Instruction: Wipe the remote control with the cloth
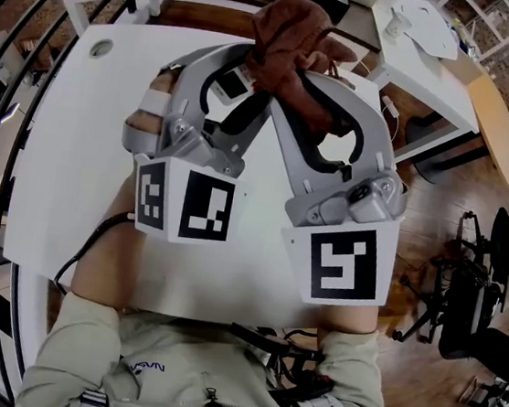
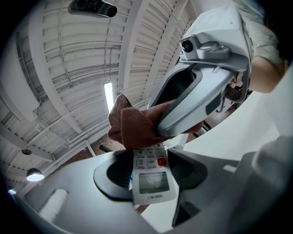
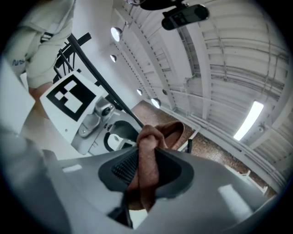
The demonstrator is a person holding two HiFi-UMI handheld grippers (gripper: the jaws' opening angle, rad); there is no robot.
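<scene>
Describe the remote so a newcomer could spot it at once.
Start at the white table and look just above it. The remote control is the slim white bar clamped in the left gripper, with a small grey screen and one red button. The soft brown cloth in the right gripper covers its far end.

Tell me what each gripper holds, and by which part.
Left gripper: the remote, clamped by its long sides near the display. Right gripper: the cloth, pinched at a bunched fold, with its free end over the remote's far end.
</scene>
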